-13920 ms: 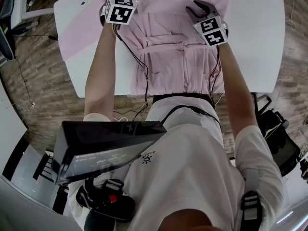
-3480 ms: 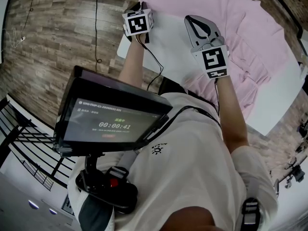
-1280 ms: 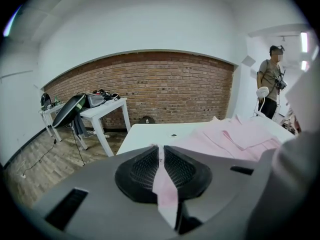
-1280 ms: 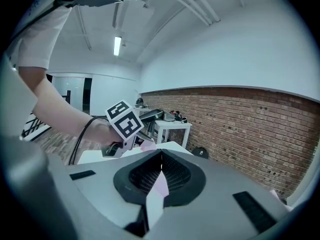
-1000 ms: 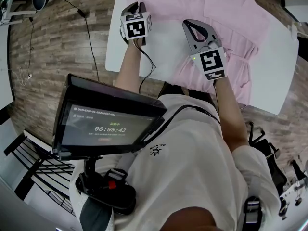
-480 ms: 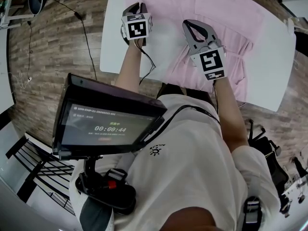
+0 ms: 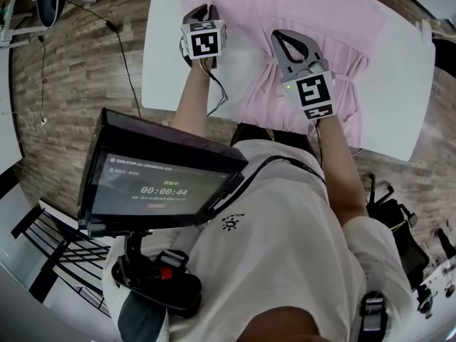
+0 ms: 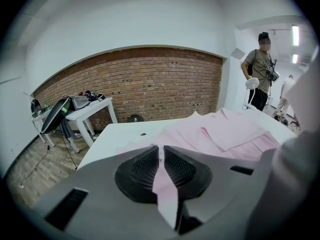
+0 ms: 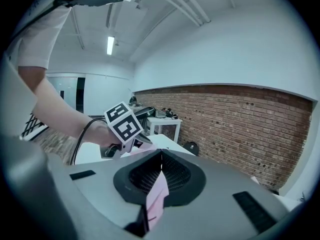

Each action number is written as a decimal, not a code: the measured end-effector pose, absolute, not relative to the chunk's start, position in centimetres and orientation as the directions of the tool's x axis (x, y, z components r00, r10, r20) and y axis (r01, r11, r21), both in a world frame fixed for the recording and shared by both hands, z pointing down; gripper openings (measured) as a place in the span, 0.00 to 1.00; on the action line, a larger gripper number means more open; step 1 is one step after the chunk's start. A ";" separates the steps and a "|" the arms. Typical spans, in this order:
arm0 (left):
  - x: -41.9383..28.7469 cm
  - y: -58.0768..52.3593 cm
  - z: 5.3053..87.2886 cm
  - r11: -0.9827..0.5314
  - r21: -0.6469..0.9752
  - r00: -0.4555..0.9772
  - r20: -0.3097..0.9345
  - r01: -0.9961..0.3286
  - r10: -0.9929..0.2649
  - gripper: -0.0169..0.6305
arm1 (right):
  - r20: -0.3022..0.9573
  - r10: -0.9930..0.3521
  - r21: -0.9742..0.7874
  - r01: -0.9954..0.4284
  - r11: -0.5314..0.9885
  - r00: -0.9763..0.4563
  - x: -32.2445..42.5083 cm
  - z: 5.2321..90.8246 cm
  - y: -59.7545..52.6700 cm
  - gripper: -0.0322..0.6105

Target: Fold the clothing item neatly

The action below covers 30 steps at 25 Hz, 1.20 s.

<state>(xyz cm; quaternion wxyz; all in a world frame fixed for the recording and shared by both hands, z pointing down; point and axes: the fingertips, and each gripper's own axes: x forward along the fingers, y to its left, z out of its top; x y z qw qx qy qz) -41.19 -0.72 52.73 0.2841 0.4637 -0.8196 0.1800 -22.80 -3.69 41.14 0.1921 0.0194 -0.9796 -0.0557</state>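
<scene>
White surface (image 7: 399, 84) under it all. Pink garment (image 7: 320, 13) lies spread on it, mostly beyond and right of both claws, with its near-left edge gathered at them. Left claw (image 8: 161, 156) is nearly closed, clenched on a thin fold of the pink fabric. Right claw (image 9: 161, 171), near the left one, is clamped tight on another pinch of the same fabric.

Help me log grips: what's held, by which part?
The pink garment: left gripper pinches fabric near its edge, right gripper a bunched fold further in.
</scene>
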 end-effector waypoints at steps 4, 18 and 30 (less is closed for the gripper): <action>-40.5 -1.4 53.3 0.502 -0.025 -0.400 0.639 -0.864 -0.657 0.08 | 0.373 -0.064 0.115 -0.022 0.993 -0.926 -22.2 41.1 -4.3 0.06; -39.7 -2.8 52.7 0.471 -0.027 -0.379 0.637 -0.881 -0.671 0.08 | 0.384 -0.090 0.116 -0.049 0.992 -0.919 -21.3 40.7 -5.1 0.06; -35.7 -7.6 53.2 0.423 -0.048 -0.355 0.634 -0.905 -0.687 0.08 | 0.378 -0.127 0.109 -0.092 0.990 -0.917 -17.1 41.6 -8.9 0.06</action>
